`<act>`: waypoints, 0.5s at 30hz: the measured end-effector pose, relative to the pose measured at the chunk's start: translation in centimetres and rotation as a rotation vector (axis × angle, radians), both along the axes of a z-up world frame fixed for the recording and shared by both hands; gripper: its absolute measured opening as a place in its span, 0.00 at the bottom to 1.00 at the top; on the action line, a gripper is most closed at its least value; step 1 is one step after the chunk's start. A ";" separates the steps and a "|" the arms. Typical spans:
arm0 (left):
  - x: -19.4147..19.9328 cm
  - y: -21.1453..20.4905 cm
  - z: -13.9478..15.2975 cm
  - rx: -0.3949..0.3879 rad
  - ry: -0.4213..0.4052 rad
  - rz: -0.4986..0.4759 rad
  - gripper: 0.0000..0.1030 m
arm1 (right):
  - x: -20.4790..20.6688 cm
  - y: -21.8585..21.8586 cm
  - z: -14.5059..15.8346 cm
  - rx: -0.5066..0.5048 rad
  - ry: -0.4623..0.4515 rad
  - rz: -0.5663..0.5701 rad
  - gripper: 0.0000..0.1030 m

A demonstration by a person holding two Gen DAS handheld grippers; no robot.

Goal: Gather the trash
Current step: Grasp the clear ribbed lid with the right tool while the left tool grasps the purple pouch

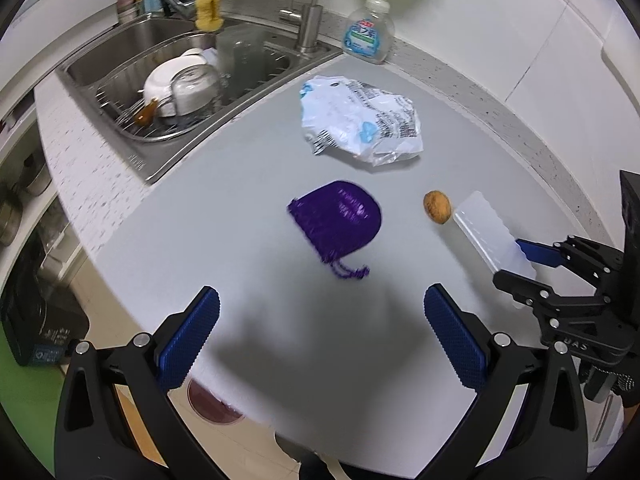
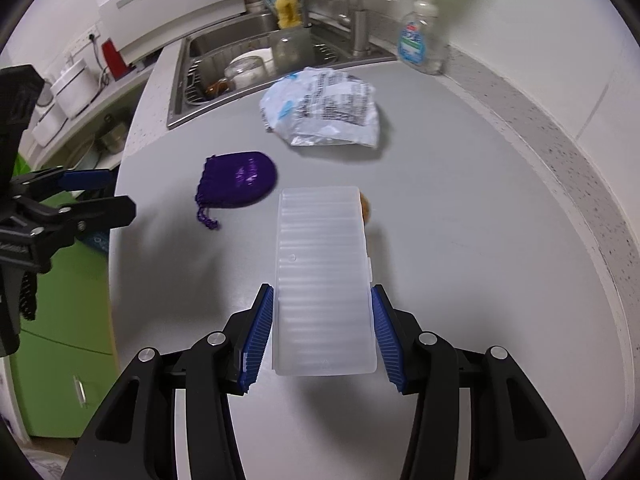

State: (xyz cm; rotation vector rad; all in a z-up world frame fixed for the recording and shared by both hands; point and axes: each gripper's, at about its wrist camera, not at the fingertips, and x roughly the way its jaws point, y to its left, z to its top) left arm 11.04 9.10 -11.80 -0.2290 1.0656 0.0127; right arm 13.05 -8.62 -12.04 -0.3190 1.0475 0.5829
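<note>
- The right tongs [image 2: 322, 330] clamp a clear ribbed box [image 2: 323, 276] by its long sides, above the grey counter [image 2: 480, 240].
- A brown nut [image 2: 365, 207] peeks out at the box's far right corner, mostly hidden.
- A purple pouch [image 2: 240, 179] lies left of the box's far end, drawstring trailing toward the camera.
- A crumpled wrapper [image 2: 324, 106] sits beyond the box.
- A soap bottle [image 2: 420, 40] stands beyond the box, to the right.
- The left tongs [image 2: 96, 194] hang far left of the box, past the counter edge; their gap is unclear.
</note>
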 end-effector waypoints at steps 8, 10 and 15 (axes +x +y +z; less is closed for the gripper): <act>3.9 -1.5 -1.9 0.034 0.026 -0.058 0.97 | 0.4 -2.6 0.5 0.025 0.012 -0.049 0.47; 4.8 -1.7 -2.5 0.044 0.033 -0.061 0.97 | 0.5 -3.2 0.4 0.028 0.015 -0.059 0.47; 6.6 -2.6 -4.0 0.084 0.041 -0.079 0.97 | 1.0 -4.7 0.1 0.044 0.030 -0.086 0.47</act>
